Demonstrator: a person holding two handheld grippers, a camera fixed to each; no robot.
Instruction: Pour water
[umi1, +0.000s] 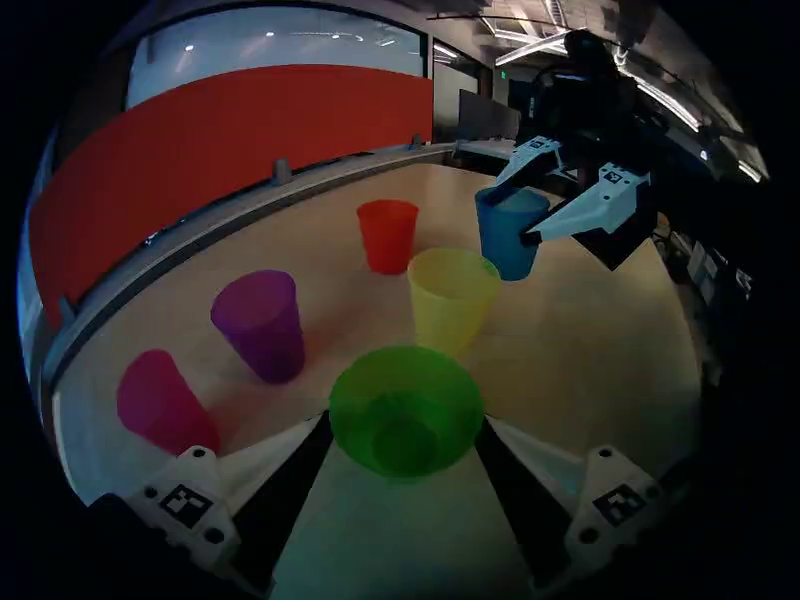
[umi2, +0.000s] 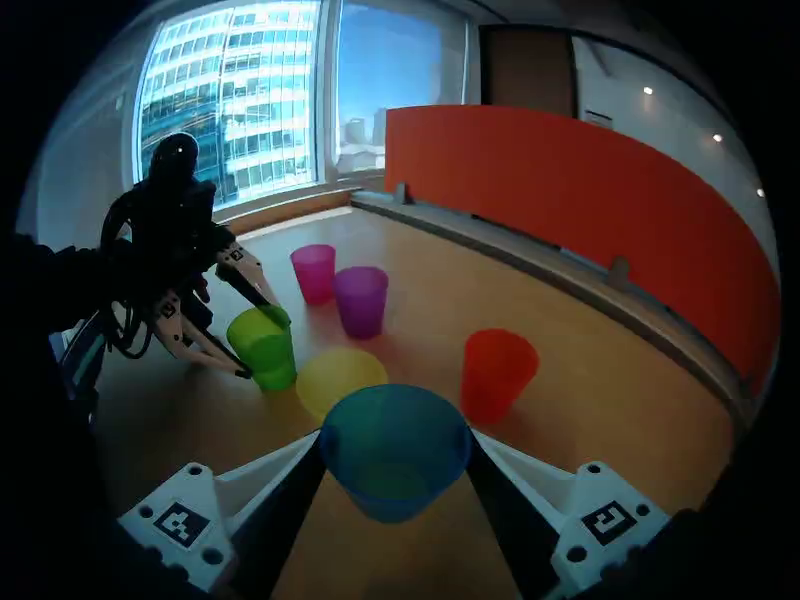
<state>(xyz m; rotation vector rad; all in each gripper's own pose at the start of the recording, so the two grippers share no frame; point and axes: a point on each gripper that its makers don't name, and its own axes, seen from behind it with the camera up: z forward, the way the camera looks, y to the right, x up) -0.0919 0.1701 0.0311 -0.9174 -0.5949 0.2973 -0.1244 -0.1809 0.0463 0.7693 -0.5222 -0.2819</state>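
My left gripper (umi1: 405, 425) is shut on a green cup (umi1: 405, 410), held upright just above the wooden table. Across the table my right gripper (umi2: 395, 450) is shut on a blue cup (umi2: 395, 445), also upright. A yellow cup (umi1: 452, 295) stands on the table between the two held cups. From the left gripper view the blue cup (umi1: 510, 230) shows beyond the yellow one, clamped by the right gripper (umi1: 530, 215). From the right gripper view the green cup (umi2: 262, 347) sits in the left gripper (umi2: 250, 345), with the yellow cup (umi2: 335, 380) close in front.
A red cup (umi1: 388, 235), a purple cup (umi1: 262, 322) and a pink cup (umi1: 160, 400) stand on the wooden table (umi1: 580, 340). A red partition (umi1: 220, 140) runs along the table's far edge. Windows (umi2: 240, 100) lie behind the left gripper.
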